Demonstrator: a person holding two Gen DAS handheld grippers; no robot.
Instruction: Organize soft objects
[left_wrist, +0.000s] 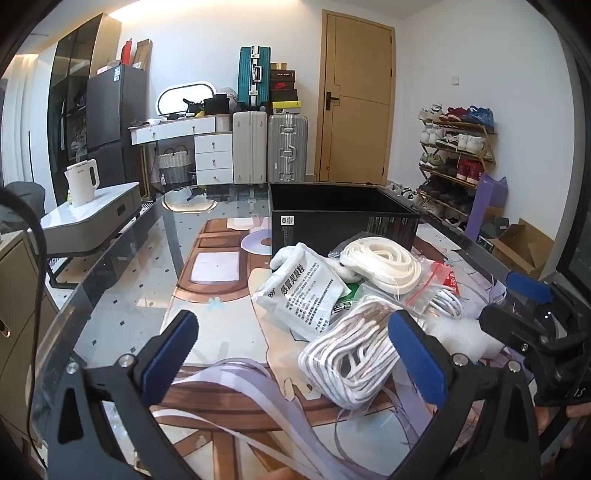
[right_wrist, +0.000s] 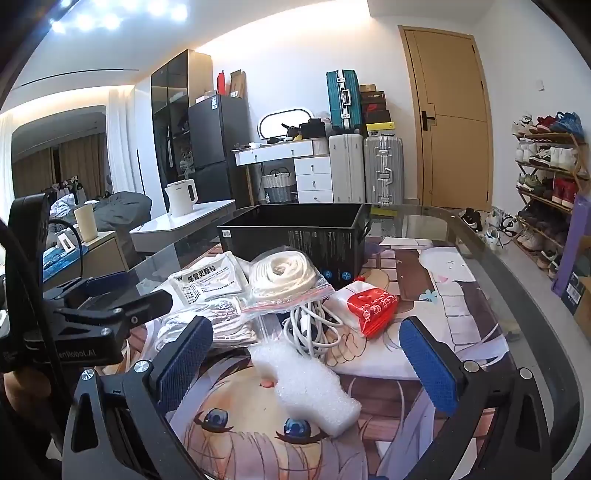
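Note:
A pile of soft things lies on the glass table before an open black box (left_wrist: 343, 218) (right_wrist: 295, 232). It holds a white medicine pouch (left_wrist: 303, 291) (right_wrist: 207, 280), a bagged coil of white cord (left_wrist: 380, 258) (right_wrist: 284, 277), a bundle of white rope (left_wrist: 351, 354) (right_wrist: 210, 325), a white cable (right_wrist: 314, 328), a red packet (right_wrist: 373, 306) and a white foam piece (right_wrist: 306, 384). My left gripper (left_wrist: 291, 339) is open and empty, its right finger beside the rope bundle. My right gripper (right_wrist: 306, 350) is open and empty, above the foam piece.
The table carries a printed anime mat (right_wrist: 436, 280). Its glass edge (right_wrist: 517, 280) curves off to the right, with a shoe rack (right_wrist: 550, 177) beyond. A low side table with a white kettle (left_wrist: 83, 181) stands to the left. Suitcases and a door are at the back.

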